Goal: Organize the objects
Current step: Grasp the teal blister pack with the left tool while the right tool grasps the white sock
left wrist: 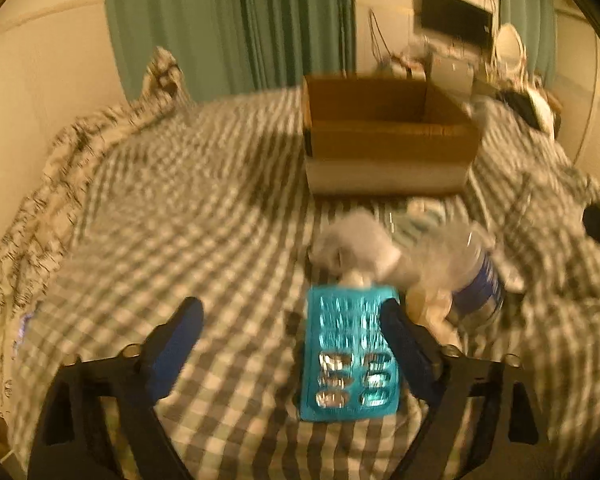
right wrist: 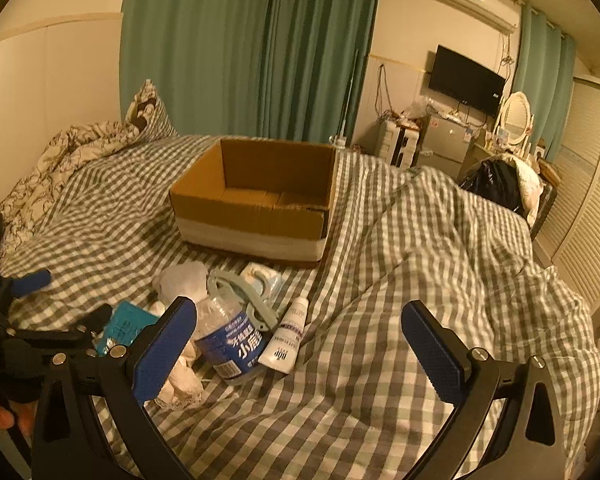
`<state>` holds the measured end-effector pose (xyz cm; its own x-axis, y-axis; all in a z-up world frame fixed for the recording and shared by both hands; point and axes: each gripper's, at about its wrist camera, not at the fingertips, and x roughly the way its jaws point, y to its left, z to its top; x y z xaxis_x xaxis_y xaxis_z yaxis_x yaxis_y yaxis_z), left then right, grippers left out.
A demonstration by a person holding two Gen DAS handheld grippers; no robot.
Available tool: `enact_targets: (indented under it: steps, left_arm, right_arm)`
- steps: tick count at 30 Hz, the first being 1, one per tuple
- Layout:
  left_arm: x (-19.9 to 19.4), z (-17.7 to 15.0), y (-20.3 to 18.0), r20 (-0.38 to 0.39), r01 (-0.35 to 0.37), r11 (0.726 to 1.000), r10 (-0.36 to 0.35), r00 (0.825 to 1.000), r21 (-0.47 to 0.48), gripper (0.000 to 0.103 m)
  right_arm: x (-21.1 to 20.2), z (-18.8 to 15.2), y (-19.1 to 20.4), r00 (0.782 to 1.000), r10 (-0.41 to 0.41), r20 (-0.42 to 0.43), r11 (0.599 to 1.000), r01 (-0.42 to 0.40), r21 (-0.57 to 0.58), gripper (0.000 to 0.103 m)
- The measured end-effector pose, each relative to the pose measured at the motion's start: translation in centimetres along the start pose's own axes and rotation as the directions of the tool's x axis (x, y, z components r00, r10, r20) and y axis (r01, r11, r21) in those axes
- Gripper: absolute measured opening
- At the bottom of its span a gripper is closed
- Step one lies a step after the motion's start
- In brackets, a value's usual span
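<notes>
A teal blister pack [left wrist: 350,354] lies on the checked bedspread between my left gripper's [left wrist: 292,320] open fingers, close against the right finger [left wrist: 404,344]. It also shows in the right wrist view [right wrist: 126,326]. Behind it lie a white crumpled cloth [left wrist: 356,246], a clear bottle with a blue label [left wrist: 474,276] [right wrist: 232,340], a white tube [right wrist: 286,338] and a packaged mask [right wrist: 260,276]. An open cardboard box [left wrist: 388,140] [right wrist: 256,200] stands further back, empty. My right gripper [right wrist: 300,344] is open and empty over the bedspread, right of the pile.
A rumpled patterned quilt [right wrist: 60,156] lies at the far left. A raised fold of the checked cover [right wrist: 460,232] runs along the right. Green curtains [right wrist: 252,48], a TV [right wrist: 466,80] and a dresser stand behind the bed.
</notes>
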<state>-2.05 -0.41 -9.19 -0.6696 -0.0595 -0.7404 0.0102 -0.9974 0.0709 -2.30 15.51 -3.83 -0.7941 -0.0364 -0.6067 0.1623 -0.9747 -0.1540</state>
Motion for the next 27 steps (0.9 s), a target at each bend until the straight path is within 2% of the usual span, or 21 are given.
enact_targets:
  steps: [8, 11, 13, 15, 16, 17, 20, 27]
  left_arm:
    - [3.6, -2.4, -2.7, -0.129, 0.099, 0.991, -0.087, 0.988, 0.090, 0.085]
    - [3.8, -3.0, -3.7, -0.149, 0.113, 0.984, -0.092, 0.985, 0.139, 0.085]
    - [3.6, -3.2, -4.4, -0.162, 0.147, 0.974, -0.119, 0.980, 0.170, 0.085]
    - [3.6, -3.3, -4.5, -0.159, 0.154, 0.972, -0.126, 0.979, 0.177, 0.085]
    - [3.5, -3.4, -4.4, -0.157, 0.154, 0.972, -0.126, 0.980, 0.180, 0.076]
    - [3.5, -3.4, -4.3, -0.157, 0.156, 0.972, -0.128, 0.979, 0.178, 0.071]
    - [3.1, -3.2, -3.5, -0.154, 0.166, 0.976, -0.144, 0.977, 0.141, 0.071]
    - [0.3, -1.5, -1.3, -0.090, 0.150, 0.984, -0.141, 0.986, 0.095, 0.071]
  right_arm:
    - [1.5, -1.0, 0.8, 0.999, 0.009, -0.045, 1.000, -0.010, -0.028, 0.103]
    - [1.6, -1.1, 1.1, 0.999, 0.008, -0.053, 0.999, -0.010, -0.037, 0.103]
    - [1.6, -1.2, 1.3, 0.998, 0.005, -0.058, 0.999, -0.008, -0.043, 0.103]
    - [1.7, -1.2, 1.6, 0.998, 0.005, -0.062, 0.999, -0.008, -0.051, 0.103]
    - [1.7, -1.2, 1.7, 0.998, 0.004, -0.064, 0.998, -0.008, -0.056, 0.103]
    - [1.6, -1.3, 1.8, 0.998, 0.004, -0.066, 0.998, -0.008, -0.059, 0.103]
    - [1.5, -1.3, 2.2, 0.998, 0.002, -0.068, 0.997, -0.006, -0.071, 0.103]
    - [1.8, -2.0, 4.2, 0.995, 0.026, -0.097, 0.993, -0.037, -0.114, 0.103]
